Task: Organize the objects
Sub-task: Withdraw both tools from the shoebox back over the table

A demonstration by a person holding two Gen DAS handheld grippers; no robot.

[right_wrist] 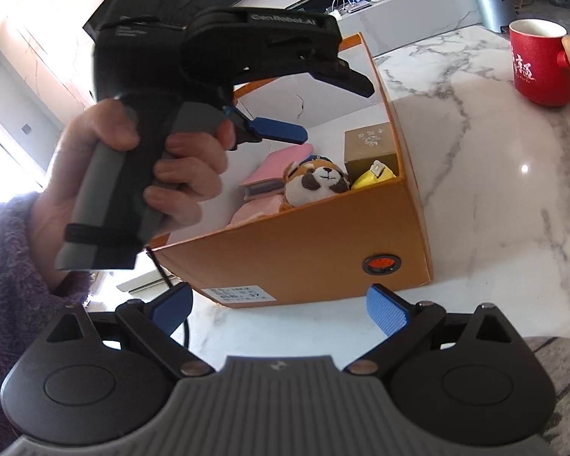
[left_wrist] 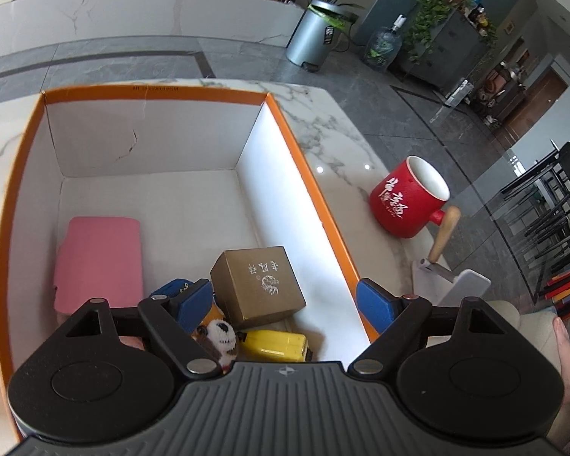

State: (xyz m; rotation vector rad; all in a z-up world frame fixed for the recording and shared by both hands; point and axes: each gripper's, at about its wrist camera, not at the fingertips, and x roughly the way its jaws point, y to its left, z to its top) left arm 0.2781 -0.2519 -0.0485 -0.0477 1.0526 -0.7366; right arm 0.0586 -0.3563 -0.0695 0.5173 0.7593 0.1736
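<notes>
The left hand-held gripper (left_wrist: 285,300) is gaping wide and empty over the orange box (left_wrist: 315,197), with the plush toy (left_wrist: 218,338) sitting at lower centre between its fingers.

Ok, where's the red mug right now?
The red mug stands on the marble table, outside the orange box, to its right in the left wrist view.

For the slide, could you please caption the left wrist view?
Open left gripper above an orange box holding a plush dog, gold carton and pink notebook; red mug outside.
</notes>
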